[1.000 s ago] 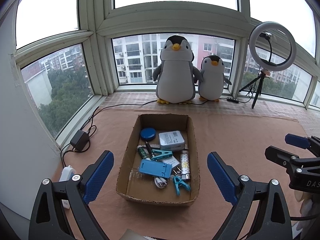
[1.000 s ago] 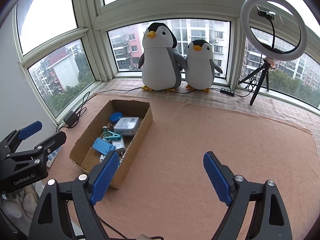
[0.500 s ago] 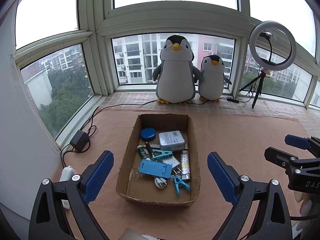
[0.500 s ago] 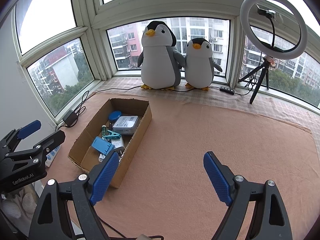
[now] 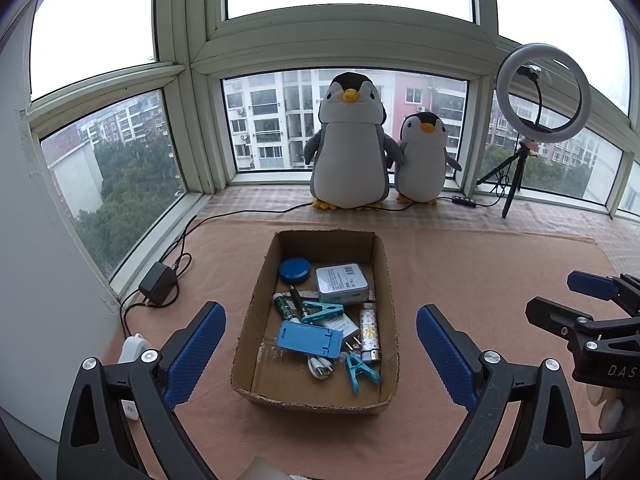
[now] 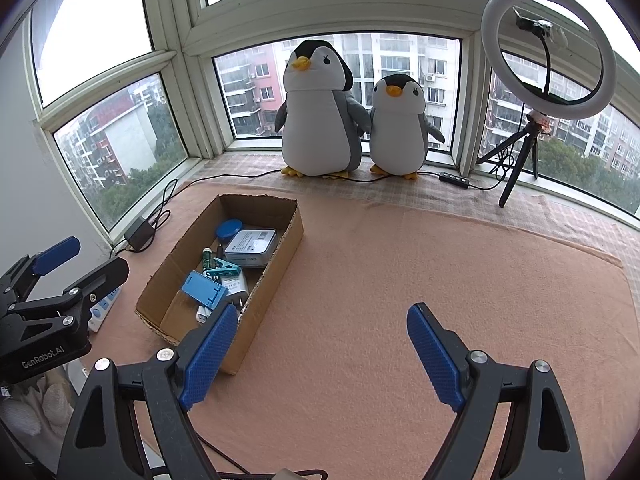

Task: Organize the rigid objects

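A cardboard box (image 5: 390,284) (image 6: 288,236) lies on the pink cloth. It holds a blue round lid (image 5: 294,270), a grey tin (image 5: 342,283) (image 6: 251,247), a blue phone stand (image 5: 310,338) (image 6: 204,288), teal clips (image 5: 322,312), a battery, a lighter, a charger and a cable. My left gripper (image 5: 320,356) is open and empty, just short of the box's near end. My right gripper (image 6: 320,356) is open and empty over bare cloth, right of the box. Each gripper shows at the edge of the other's view.
Two plush penguins (image 5: 350,144) (image 6: 396,126) stand at the window. A ring light on a tripod (image 5: 542,94) (image 6: 548,46) stands at the back right. A power adapter (image 5: 157,283) with cables and a white power strip (image 5: 134,350) lie left of the box.
The right wrist view has drifted slightly, so the box sits a little further left in it. The left gripper has not visibly moved.
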The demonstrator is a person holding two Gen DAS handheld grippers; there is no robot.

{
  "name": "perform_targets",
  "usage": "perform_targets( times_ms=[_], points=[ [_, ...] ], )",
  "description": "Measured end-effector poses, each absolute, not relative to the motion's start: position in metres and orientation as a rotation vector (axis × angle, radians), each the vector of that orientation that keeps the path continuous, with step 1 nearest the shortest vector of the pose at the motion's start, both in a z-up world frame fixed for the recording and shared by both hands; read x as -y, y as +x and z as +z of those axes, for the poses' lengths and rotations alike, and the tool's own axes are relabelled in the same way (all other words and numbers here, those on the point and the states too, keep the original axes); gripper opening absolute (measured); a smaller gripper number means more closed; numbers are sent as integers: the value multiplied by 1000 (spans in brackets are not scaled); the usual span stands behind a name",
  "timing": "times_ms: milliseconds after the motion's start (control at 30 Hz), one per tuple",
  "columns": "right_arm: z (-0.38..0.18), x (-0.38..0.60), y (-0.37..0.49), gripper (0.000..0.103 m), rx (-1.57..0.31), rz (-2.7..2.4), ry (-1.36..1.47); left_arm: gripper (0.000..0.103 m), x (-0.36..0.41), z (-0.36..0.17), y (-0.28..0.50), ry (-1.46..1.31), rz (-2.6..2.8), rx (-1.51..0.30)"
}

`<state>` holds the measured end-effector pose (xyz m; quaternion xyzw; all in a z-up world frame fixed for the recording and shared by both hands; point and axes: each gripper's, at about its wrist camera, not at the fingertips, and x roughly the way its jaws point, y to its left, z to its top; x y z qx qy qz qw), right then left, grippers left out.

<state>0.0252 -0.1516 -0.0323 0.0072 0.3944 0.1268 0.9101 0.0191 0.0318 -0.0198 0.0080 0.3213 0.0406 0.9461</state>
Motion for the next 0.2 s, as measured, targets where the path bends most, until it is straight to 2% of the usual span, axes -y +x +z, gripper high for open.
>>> perform_targets(
  times_ms=[200],
  points=[
    [-32, 152, 25, 84, -814, 261, 15, 98, -31, -21, 20, 16, 85, -662]
  ],
)
